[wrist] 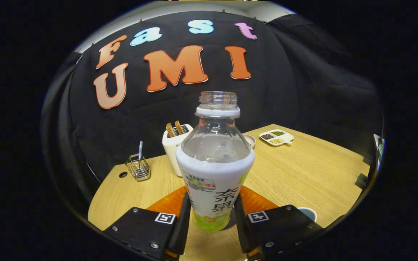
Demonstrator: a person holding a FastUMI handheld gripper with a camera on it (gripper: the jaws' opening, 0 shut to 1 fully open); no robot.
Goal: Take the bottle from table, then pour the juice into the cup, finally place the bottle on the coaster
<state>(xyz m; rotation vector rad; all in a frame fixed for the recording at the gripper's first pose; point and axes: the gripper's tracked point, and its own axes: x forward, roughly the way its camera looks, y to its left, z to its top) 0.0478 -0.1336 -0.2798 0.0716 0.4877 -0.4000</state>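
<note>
one open bottle [214, 170] stands upright between the two fingers of the gripper [212, 219], which press its lower sleeve from left and right, so the gripper is holding it. it looks like thin clear plastic with a slick wrap, little visible juice in the upper part, so i judge it light, squashy and prone to slip; a low hold keeps it steady but a hard squeeze could dent it. an orange coaster [254, 201] lies under and behind it. the cup [307, 214] sits near right. the wooden counter [303, 174] is smooth and level, with a toaster [174, 145], wire holder [138, 167] and divided dish [277, 137] farther off.
</note>
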